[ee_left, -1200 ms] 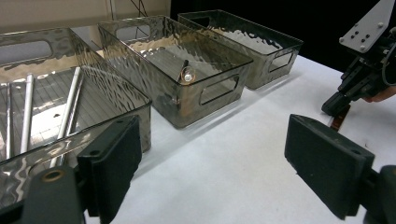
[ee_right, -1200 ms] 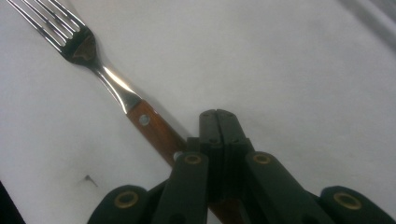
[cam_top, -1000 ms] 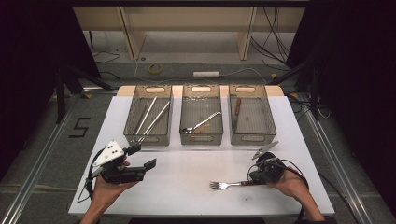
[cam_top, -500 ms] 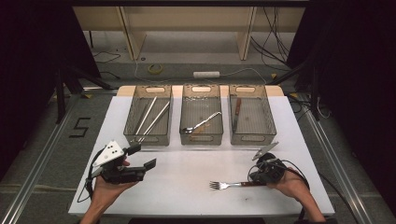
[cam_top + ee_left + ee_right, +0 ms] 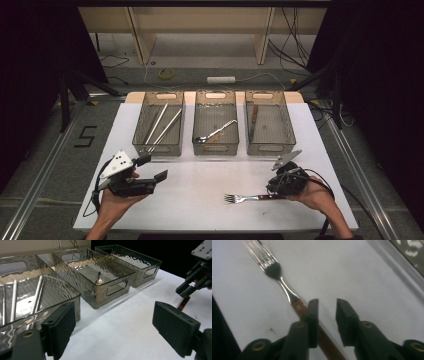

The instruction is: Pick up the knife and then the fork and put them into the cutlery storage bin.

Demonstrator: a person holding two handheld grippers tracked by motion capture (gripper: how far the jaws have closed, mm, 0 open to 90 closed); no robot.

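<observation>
Since the earlier frame the right tool (image 5: 274, 189) has just been opening its jaws; they now stand a narrow gap apart, and the fork (image 5: 277, 275) lies flat on the white surface (image 5: 200, 180) near the front edge, toward the right corner. Its wooden handle passes under the left jaw, not between the pads. The left tool (image 5: 150, 172) hovers wide open and empty near the front left corner. Three clear bins (image 5: 215, 150) line the far edge.
</observation>
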